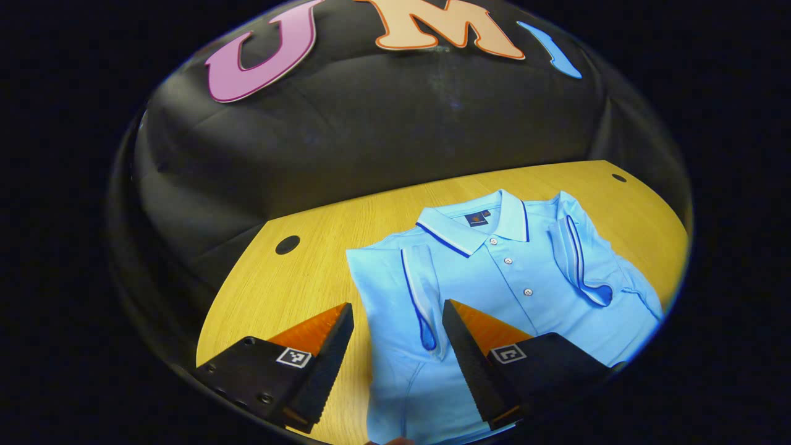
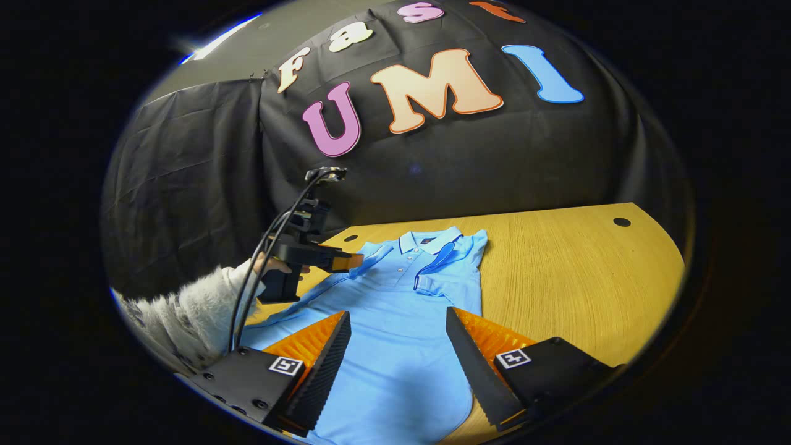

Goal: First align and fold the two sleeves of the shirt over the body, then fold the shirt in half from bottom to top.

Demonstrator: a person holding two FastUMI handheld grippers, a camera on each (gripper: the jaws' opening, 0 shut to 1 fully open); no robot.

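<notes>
- A light blue short-sleeved polo shirt (image 1: 525,290) with dark blue and white trim lies flat, front side up, on the yellow wooden table (image 1: 290,290), with the collar toward the black cloth wall (image 1: 371,142).
- The collar (image 1: 476,225) is turned down, it has a dark blue line near its edge, and a small dark label sits inside the neck.
- Small white buttons (image 1: 508,261) run down the placket below the collar.
- Both sleeves are folded inward over the body: one sleeve (image 1: 423,290) lies on the side near the table's round hole (image 1: 287,245), and the other sleeve (image 1: 578,259) lies on the opposite side, a little wrinkled at its end.
- Each sleeve shows a dark blue and white stripe along its edge.
- The lower part of the shirt is spread smooth toward the near edge of the table in the right gripper view.
- The left gripper (image 1: 398,346) is above the shirt's side next to the folded sleeve; its fingers stand wide apart and hold nothing.
- The right gripper (image 2: 398,352) is over the lower body of the shirt; its fingers are also wide apart and hold nothing.
- In the right gripper view, a hand (image 2: 272,264) in a fuzzy white sleeve (image 2: 185,321) holds the left gripper above the shirt's shoulder area.
</notes>
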